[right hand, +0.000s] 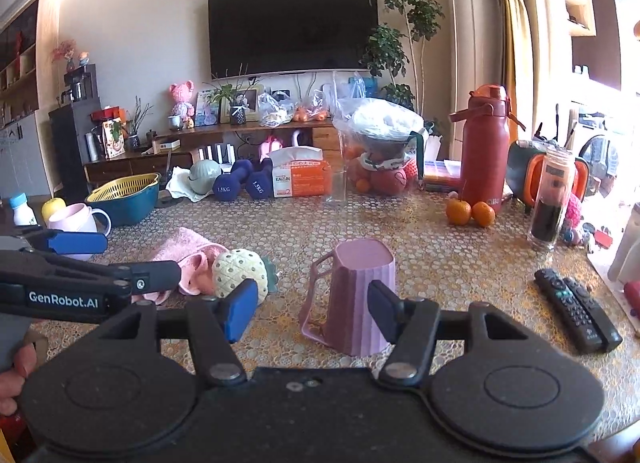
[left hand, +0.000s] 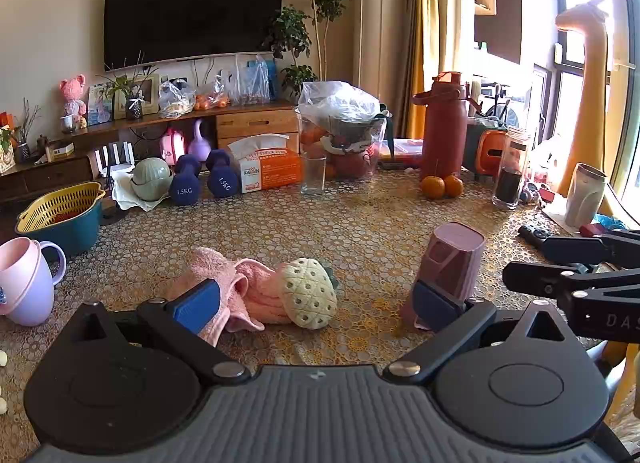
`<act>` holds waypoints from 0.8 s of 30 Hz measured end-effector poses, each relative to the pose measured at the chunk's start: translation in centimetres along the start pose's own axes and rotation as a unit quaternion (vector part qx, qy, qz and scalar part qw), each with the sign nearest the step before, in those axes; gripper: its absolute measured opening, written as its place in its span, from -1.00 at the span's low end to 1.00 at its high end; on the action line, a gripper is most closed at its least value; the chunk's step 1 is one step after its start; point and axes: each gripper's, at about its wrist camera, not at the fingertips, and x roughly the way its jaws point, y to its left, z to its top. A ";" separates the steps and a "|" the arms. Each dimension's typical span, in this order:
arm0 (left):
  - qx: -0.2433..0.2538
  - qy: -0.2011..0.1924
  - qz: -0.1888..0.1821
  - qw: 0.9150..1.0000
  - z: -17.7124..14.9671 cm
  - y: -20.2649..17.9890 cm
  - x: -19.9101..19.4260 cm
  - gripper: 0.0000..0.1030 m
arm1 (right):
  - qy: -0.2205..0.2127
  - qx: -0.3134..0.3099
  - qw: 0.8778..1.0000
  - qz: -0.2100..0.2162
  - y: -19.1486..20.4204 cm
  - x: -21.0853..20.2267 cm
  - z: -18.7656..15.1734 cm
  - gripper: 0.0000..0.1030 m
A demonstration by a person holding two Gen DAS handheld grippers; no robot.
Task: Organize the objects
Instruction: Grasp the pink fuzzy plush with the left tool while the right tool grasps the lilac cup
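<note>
A cream pineapple toy (left hand: 308, 295) lies on a crumpled pink towel (left hand: 244, 291) on the patterned table. My left gripper (left hand: 316, 305) is open wide just before them, the toy between its blue pads with neither pad touching it. An upside-down pink cup (right hand: 360, 291) with its handle to the left stands just ahead of my right gripper (right hand: 311, 314), which is open; its right pad overlaps the cup's lower edge in the picture without pressing. The cup (left hand: 454, 263) shows by the left gripper's right finger. The other views catch each gripper from the side: right (left hand: 528, 263), left (right hand: 142, 259).
A lilac mug (left hand: 24, 279) and a teal basket with a yellow strainer (left hand: 60, 215) stand at the left. Dumbbells (left hand: 200, 179), a tissue box (left hand: 268, 167), a glass (left hand: 314, 175), two oranges (right hand: 470, 212), a red bottle (right hand: 486, 151) and a jar (right hand: 550, 199) line the back. Two remotes (right hand: 576, 311) lie at the right.
</note>
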 end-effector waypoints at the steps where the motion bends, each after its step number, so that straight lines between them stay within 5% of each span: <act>1: 0.000 0.002 0.001 1.000 0.2 0.4 0.5 1.00 | 0.002 -0.005 1.000 0.002 -0.4 0.3 0.3 0.17; 12: 0.005 0.045 0.051 0.998 2.1 5.4 7.8 1.00 | 0.027 -0.042 0.999 0.008 -3.4 3.8 2.1 0.17; 24: -0.115 0.141 0.049 0.982 1.2 12.1 15.1 0.98 | 0.070 -0.064 0.995 0.041 -4.7 8.1 3.3 0.17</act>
